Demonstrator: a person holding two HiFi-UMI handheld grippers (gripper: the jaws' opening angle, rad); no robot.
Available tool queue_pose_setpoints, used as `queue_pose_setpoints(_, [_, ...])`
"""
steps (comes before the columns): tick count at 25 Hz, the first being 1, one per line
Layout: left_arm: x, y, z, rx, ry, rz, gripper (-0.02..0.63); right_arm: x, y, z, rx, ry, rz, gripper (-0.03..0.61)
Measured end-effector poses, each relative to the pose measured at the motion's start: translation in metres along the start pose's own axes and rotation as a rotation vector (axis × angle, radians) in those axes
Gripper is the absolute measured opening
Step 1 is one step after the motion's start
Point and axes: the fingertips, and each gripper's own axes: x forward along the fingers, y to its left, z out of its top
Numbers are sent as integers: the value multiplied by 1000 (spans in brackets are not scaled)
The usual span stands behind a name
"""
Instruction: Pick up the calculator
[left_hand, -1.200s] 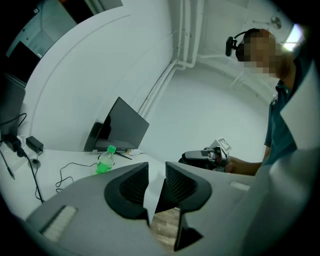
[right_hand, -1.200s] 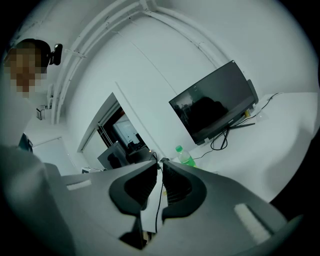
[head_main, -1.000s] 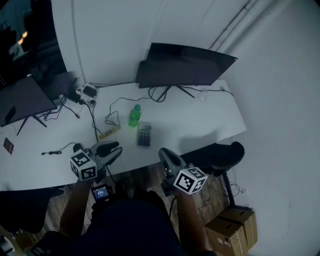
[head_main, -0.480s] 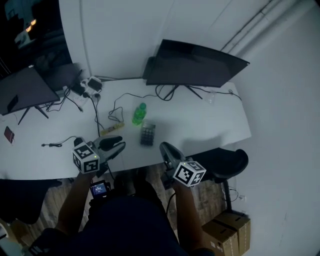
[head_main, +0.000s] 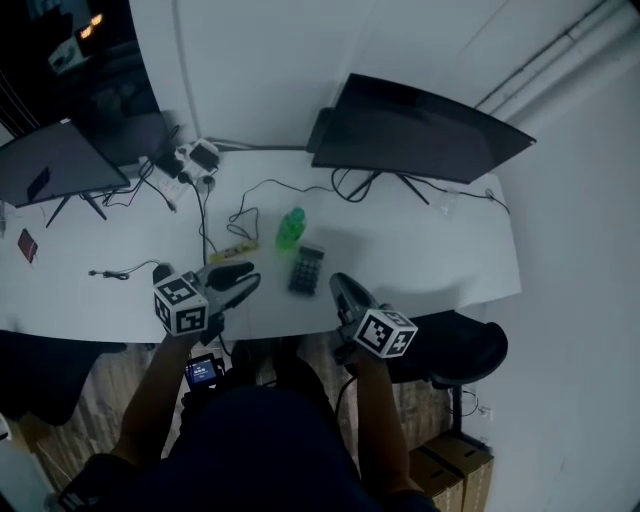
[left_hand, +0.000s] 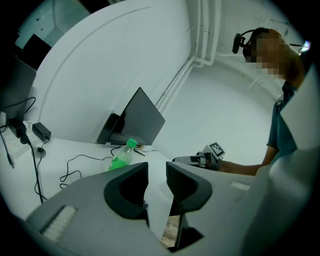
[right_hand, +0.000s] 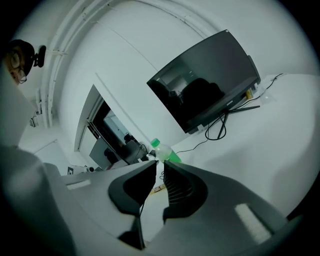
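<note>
The dark calculator (head_main: 305, 270) lies flat on the white desk (head_main: 420, 260), just in front of a green bottle (head_main: 291, 229). My left gripper (head_main: 248, 278) hovers over the desk's front edge, left of the calculator and apart from it. Its jaws (left_hand: 157, 167) stand slightly apart with nothing between them. My right gripper (head_main: 338, 284) is at the front edge, close to the right of the calculator. Its jaws (right_hand: 160, 167) are opening, a narrow gap and nothing in it. Both gripper views show the bottle (left_hand: 121, 157) (right_hand: 162, 152); the calculator is hidden in both.
A large dark monitor (head_main: 420, 130) stands at the back of the desk, another screen (head_main: 50, 175) at far left. A power strip (head_main: 195, 160) with cables and a yellow strip (head_main: 238, 250) lie left of the bottle. A black chair (head_main: 470, 345) stands below the desk at right.
Both grippers have moved forward and down to the desk's front edge, closer to the calculator on either side. The head view has shifted with them.
</note>
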Motion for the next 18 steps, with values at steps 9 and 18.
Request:
queue_pose_setpoints(9, [26,22,-14,-48,31,25,117,29,-29,-1,23,53,-5,43])
queue_pose_setpoints(18, [50,49,-40,-116,77,46,124,60,-59,-11,44,112,-32,89])
